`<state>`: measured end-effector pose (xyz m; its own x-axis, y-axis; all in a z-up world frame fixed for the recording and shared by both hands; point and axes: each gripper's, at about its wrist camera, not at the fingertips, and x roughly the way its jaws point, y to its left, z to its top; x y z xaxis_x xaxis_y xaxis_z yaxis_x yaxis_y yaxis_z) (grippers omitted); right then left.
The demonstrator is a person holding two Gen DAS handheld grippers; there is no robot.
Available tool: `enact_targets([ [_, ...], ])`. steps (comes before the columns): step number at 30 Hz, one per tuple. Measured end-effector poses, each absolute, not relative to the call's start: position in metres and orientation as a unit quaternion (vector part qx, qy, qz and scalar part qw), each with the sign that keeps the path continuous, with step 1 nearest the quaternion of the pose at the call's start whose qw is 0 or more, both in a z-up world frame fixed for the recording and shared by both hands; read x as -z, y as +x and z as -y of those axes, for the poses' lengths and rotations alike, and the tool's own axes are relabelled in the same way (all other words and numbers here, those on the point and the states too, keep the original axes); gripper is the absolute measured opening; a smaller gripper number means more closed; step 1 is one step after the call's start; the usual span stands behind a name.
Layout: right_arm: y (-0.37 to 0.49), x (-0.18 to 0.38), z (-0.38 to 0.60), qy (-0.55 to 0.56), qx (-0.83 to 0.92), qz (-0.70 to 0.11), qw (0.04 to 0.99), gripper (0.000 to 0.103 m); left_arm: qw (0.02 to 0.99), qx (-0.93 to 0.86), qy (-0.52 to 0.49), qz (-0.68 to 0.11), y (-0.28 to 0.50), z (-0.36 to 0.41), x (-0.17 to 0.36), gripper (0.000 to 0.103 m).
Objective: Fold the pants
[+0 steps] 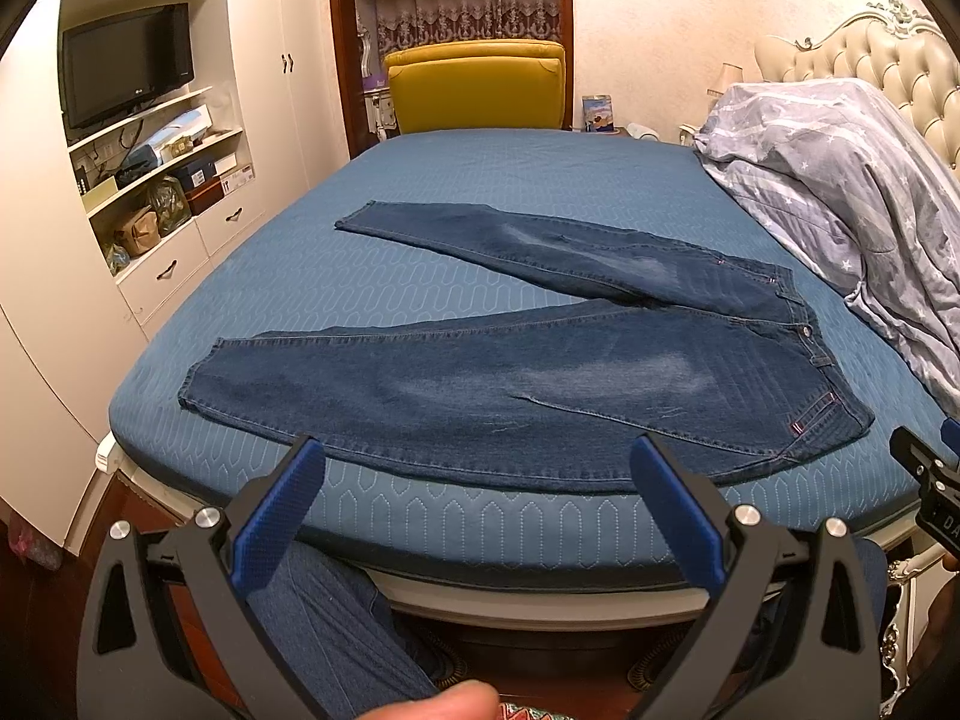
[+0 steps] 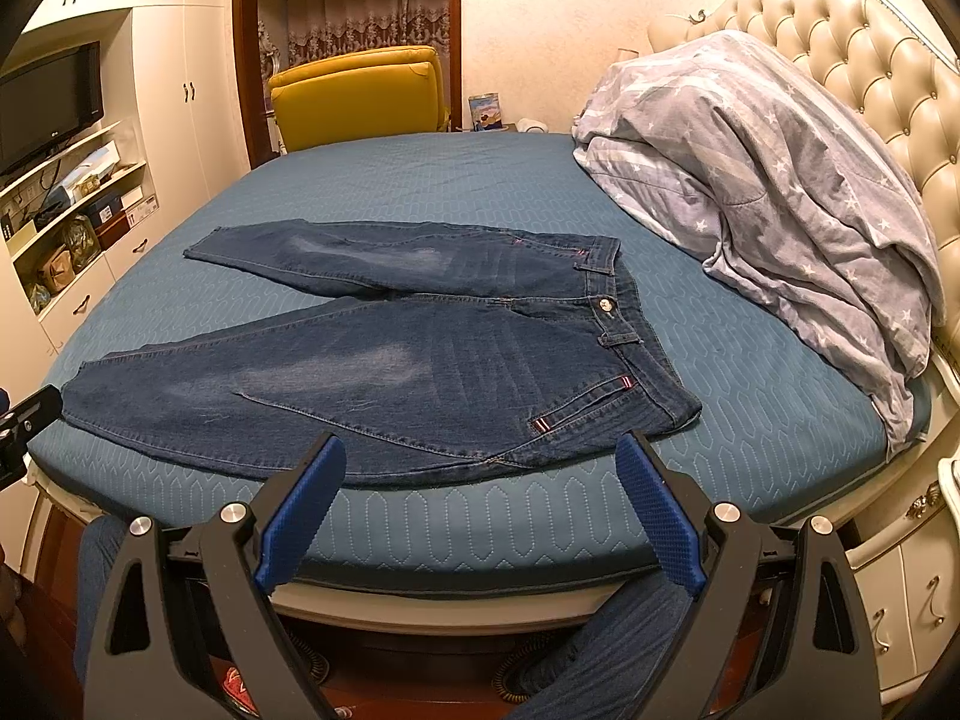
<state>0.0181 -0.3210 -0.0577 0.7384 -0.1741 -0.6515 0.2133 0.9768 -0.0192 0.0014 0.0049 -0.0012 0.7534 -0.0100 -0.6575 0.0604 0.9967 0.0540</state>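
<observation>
Dark blue jeans [image 1: 510, 384] lie flat on the blue bed [image 1: 480, 180], legs spread in a V toward the left, waistband at the right. They also show in the right wrist view [image 2: 420, 372]. My left gripper [image 1: 477, 450] is open and empty, just short of the near leg's front edge. My right gripper [image 2: 480, 450] is open and empty, in front of the hip and pocket area by the waistband. The right gripper's tip shows at the left view's right edge [image 1: 924, 468].
A grey star-pattern duvet [image 2: 780, 192] is heaped at the tufted headboard [image 2: 870, 60] on the right. A yellow chair [image 1: 477, 87] stands behind the bed. A wardrobe with shelves and a TV [image 1: 126, 63] is on the left. The person's legs [image 1: 336, 630] are by the bed's front edge.
</observation>
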Motion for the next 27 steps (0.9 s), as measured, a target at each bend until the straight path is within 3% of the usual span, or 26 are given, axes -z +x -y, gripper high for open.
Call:
enact_targets([
  [27,0.0202,0.0592,0.3208,0.026,0.104,-0.347,0.932,0.088,0.935,0.018,0.035,-0.352,0.0012,-0.0051,0.0016,0.102],
])
